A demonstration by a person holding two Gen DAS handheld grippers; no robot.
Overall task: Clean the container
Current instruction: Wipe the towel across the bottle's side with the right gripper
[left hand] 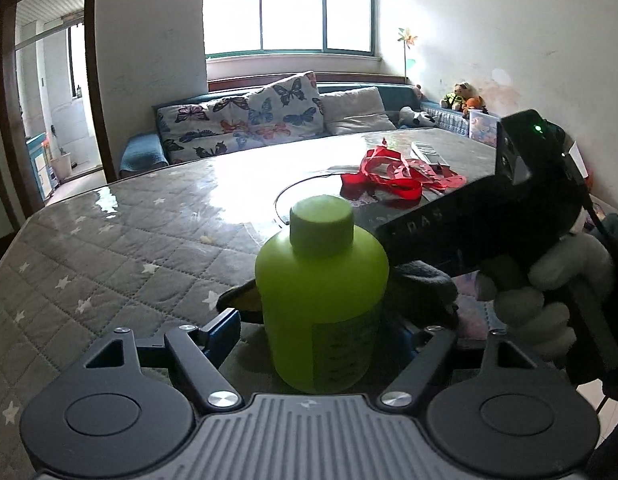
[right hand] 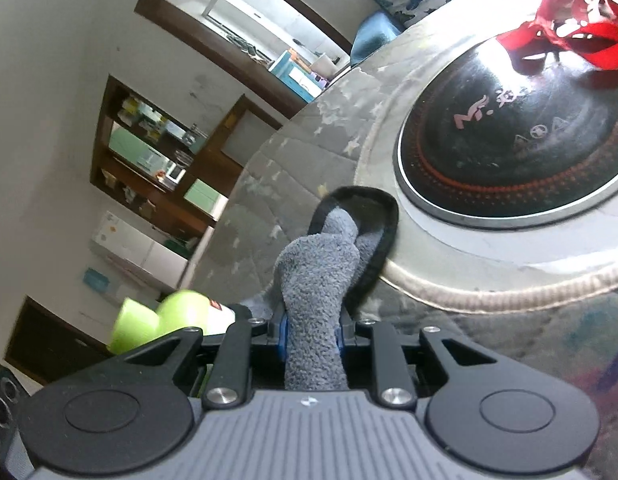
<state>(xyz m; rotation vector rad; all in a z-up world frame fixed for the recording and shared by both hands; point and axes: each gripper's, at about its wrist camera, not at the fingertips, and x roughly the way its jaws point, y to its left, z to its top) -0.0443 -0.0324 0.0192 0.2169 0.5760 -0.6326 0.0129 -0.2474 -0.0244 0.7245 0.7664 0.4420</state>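
Left wrist view: the left gripper (left hand: pixel 315 332) clamps an upright green bottle (left hand: pixel 323 304), which hides its right finger. Behind lie a quilted grey table cover (left hand: pixel 109 240) and a sofa (left hand: pixel 245 120).

Right wrist view: the right gripper (right hand: pixel 311 332) pinches a grey cloth (right hand: pixel 317 280); the bottle's base is cut off by the gripper body. An induction hob (right hand: pixel 517 148) is set in the table.

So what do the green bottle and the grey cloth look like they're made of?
Green bottle: probably plastic, opaque with a matte, soft sheen and a moulded cap. Grey cloth: fuzzy, looped pile like terry or microfibre with a black edge binding, pinched in the right gripper.
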